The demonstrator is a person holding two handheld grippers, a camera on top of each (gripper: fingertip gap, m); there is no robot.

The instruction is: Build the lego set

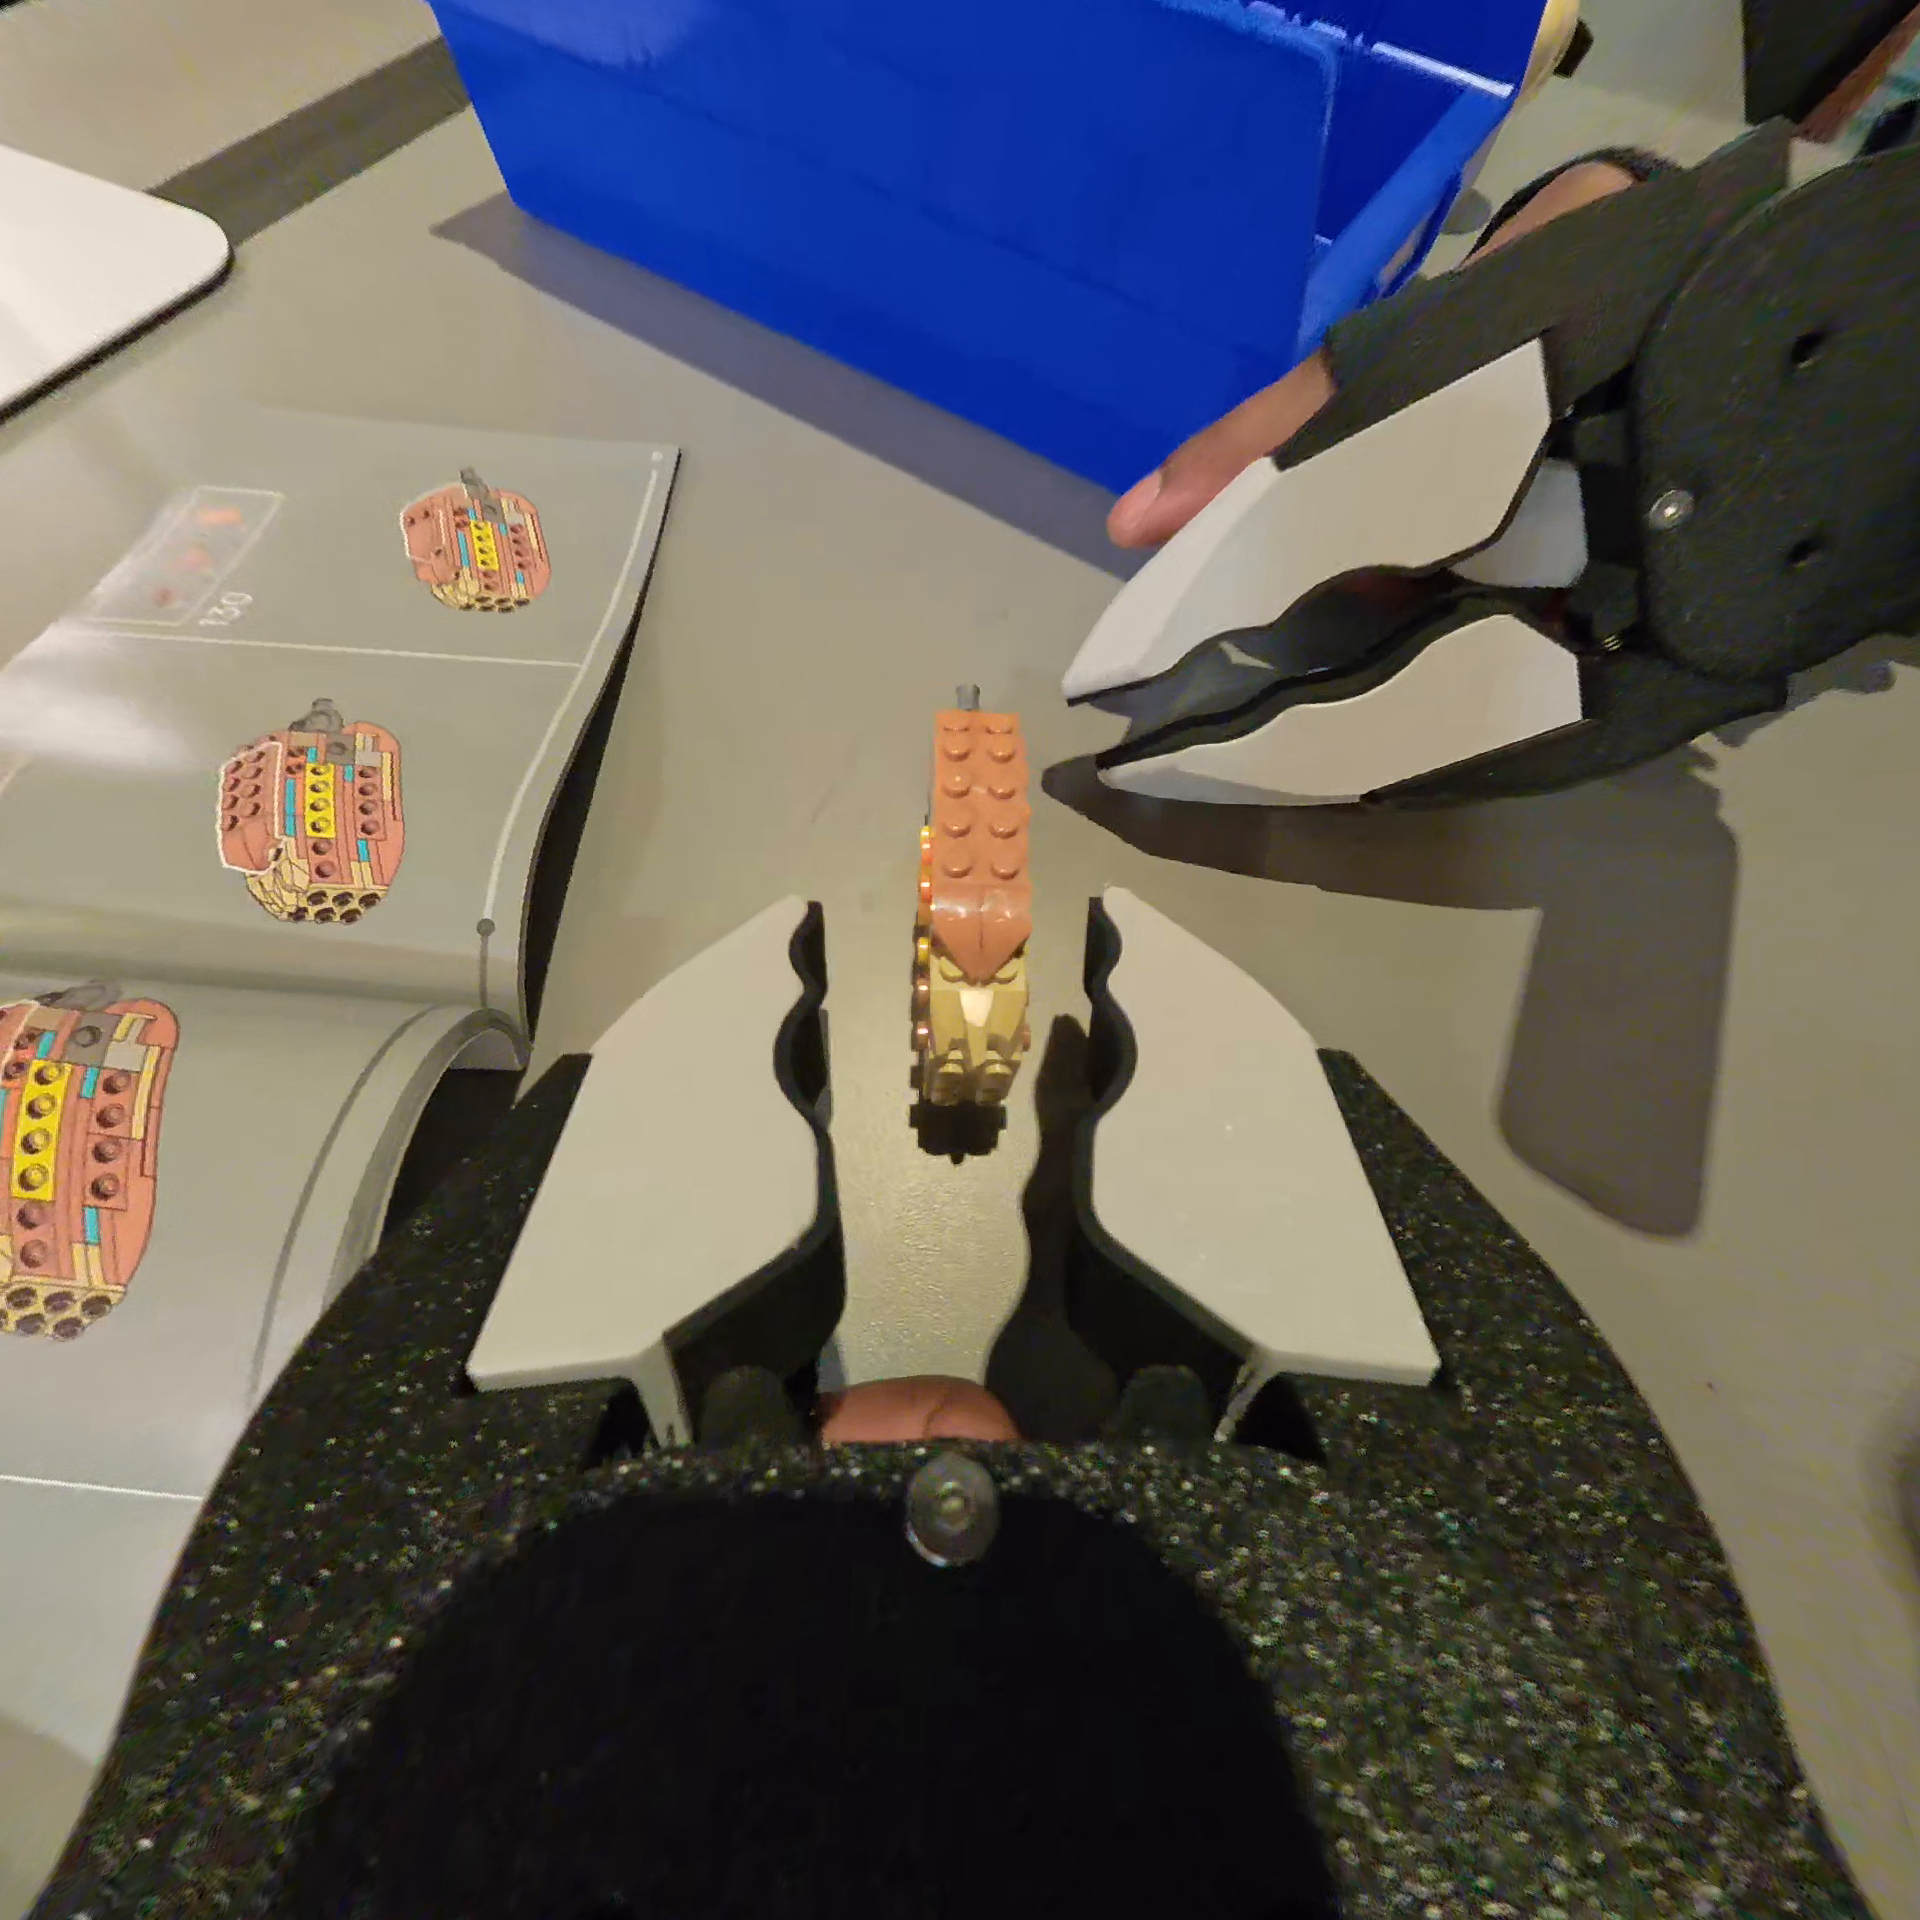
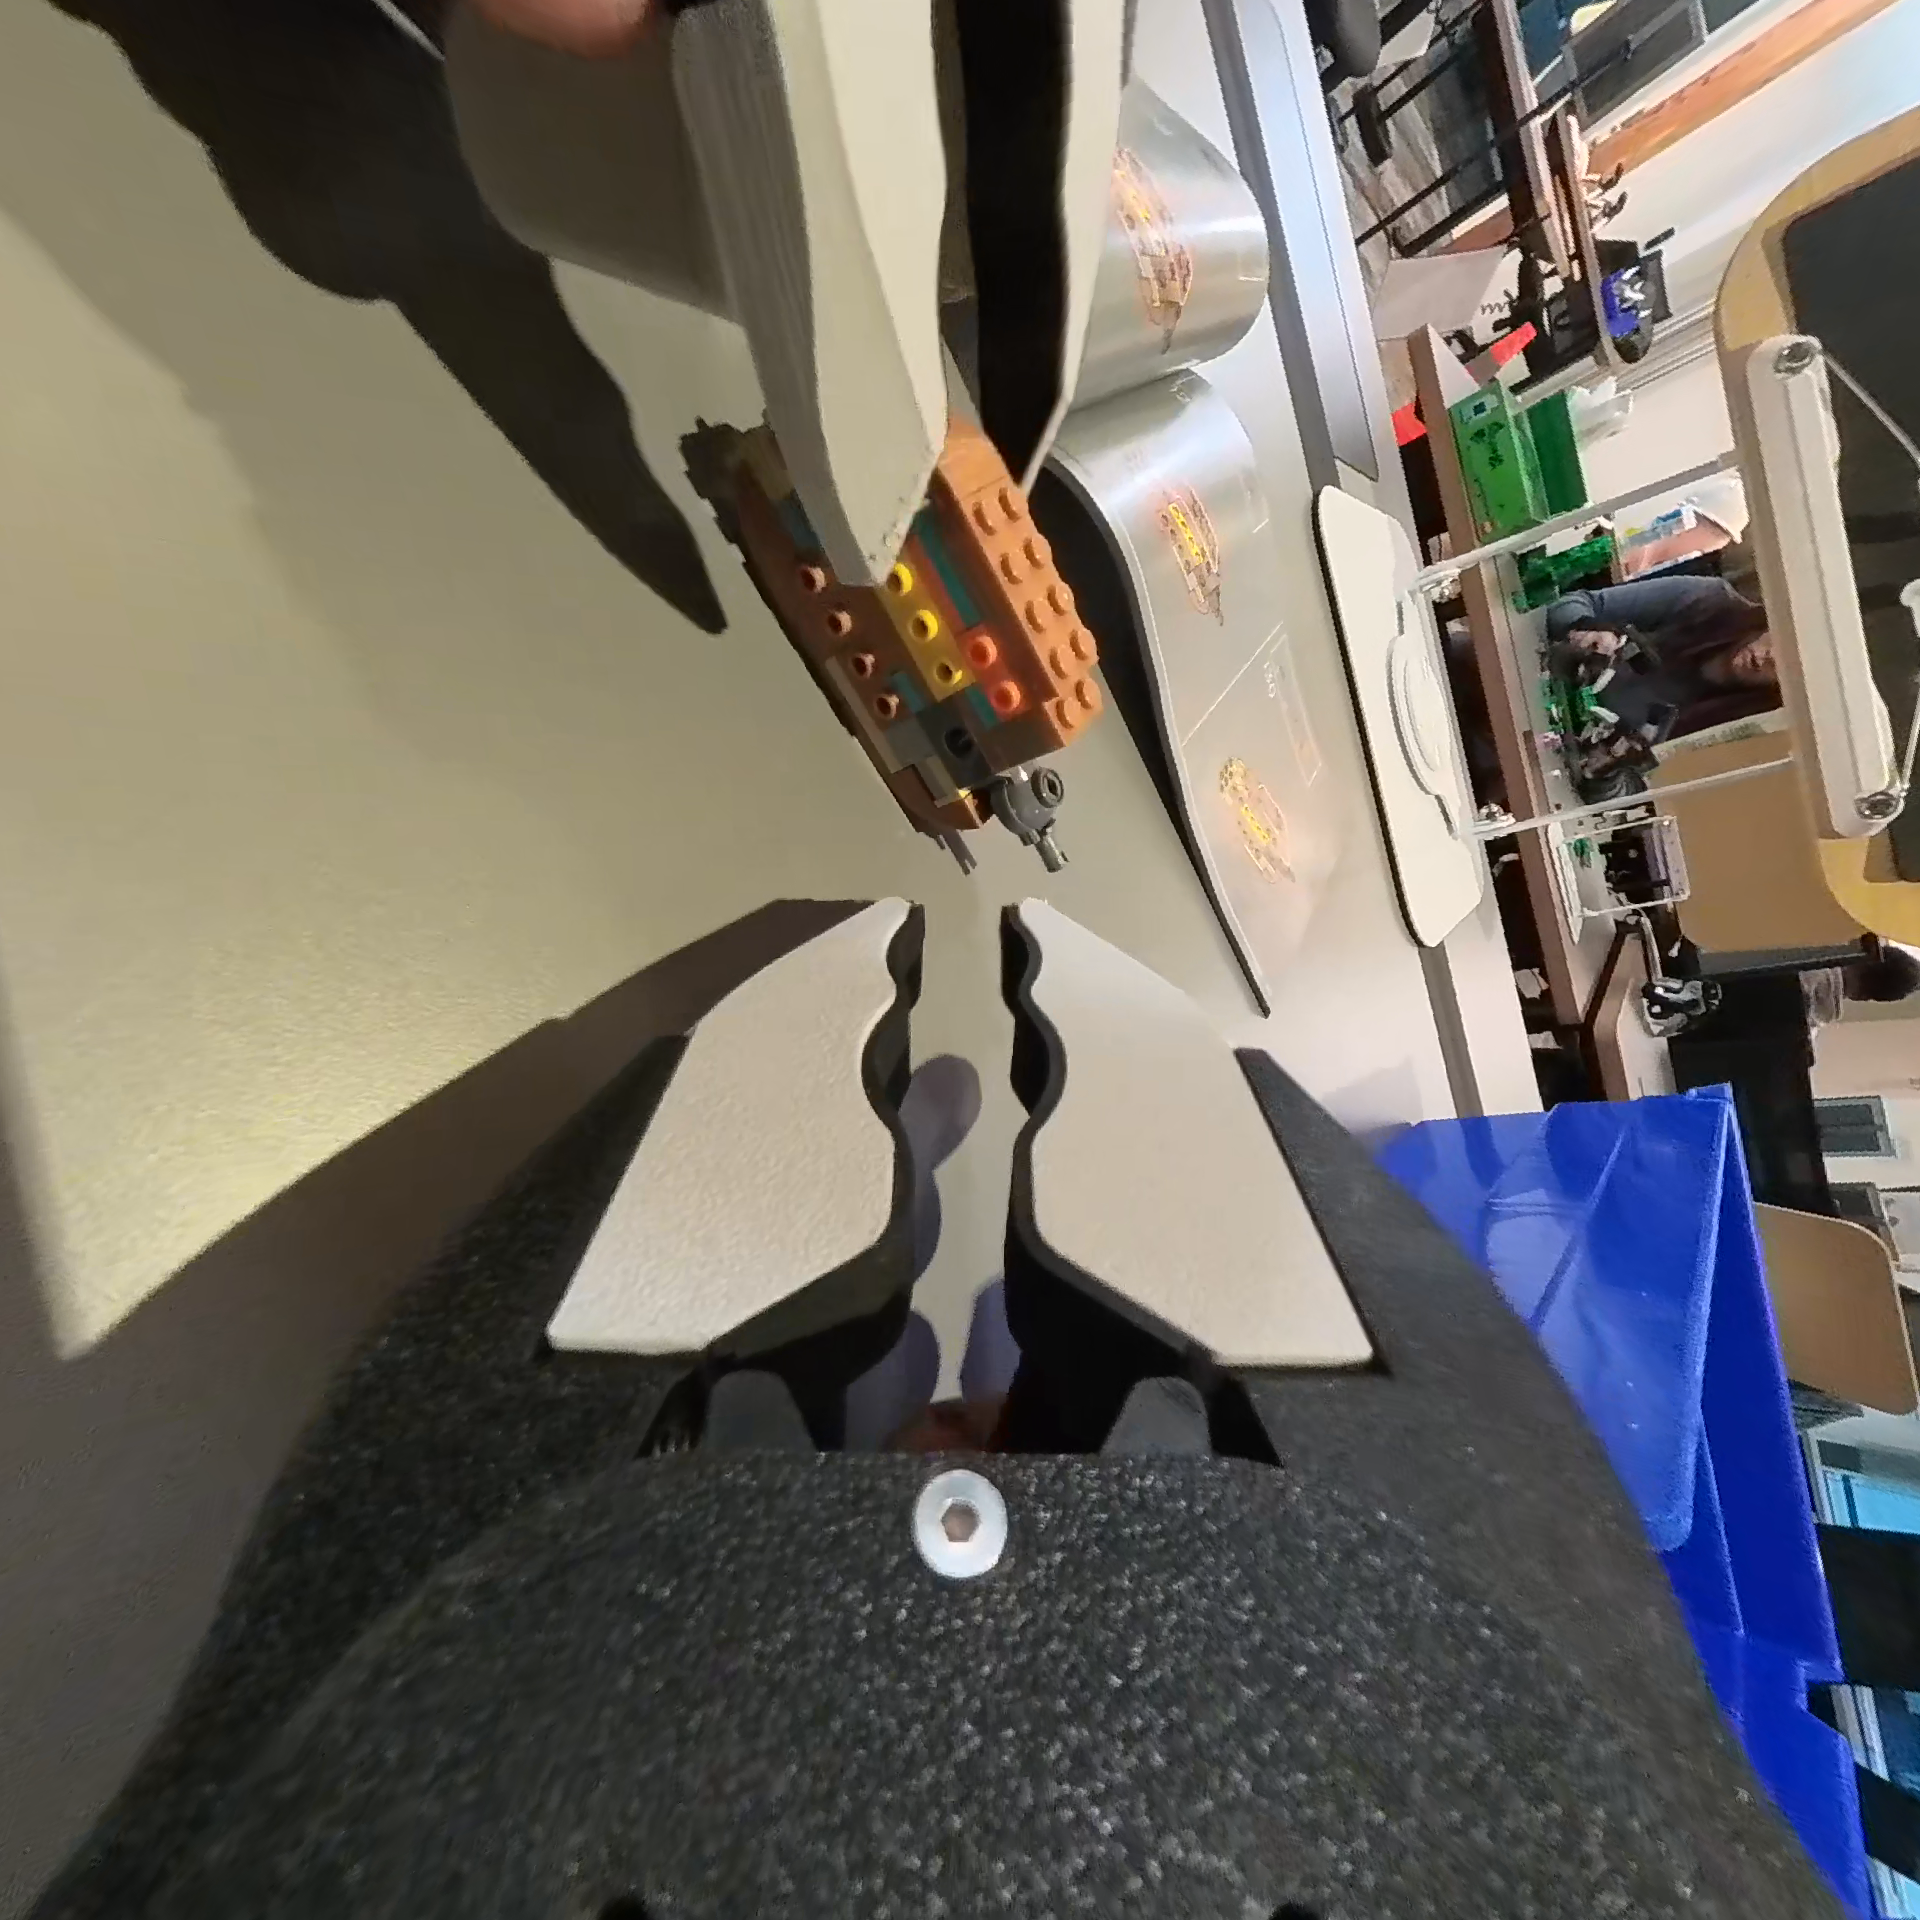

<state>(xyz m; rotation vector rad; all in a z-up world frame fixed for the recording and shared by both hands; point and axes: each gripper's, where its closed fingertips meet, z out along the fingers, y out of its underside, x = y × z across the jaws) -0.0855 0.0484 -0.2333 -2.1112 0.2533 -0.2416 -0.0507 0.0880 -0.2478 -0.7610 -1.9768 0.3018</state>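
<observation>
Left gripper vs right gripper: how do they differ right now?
The left gripper has its jaws wide, straddling the lego build; the right gripper shows a narrow gap, empty, just short of the build's grey end. Left sits level, right rolled sideways. Both have grey fingers on black bodies.

Both grippers are the same build, black and grey all over

Left gripper has a speckled, grainy black body with one silver screw dead centre, just behind the two flat light-grey fingers, which have wavy black inner edges. Right gripper is a twin: same rough black shell, a silver hex screw right behind its grey fingers, same scalloped black lining. Next to the right gripper's round black housing there's a black fingerless glove on the hand.
</observation>
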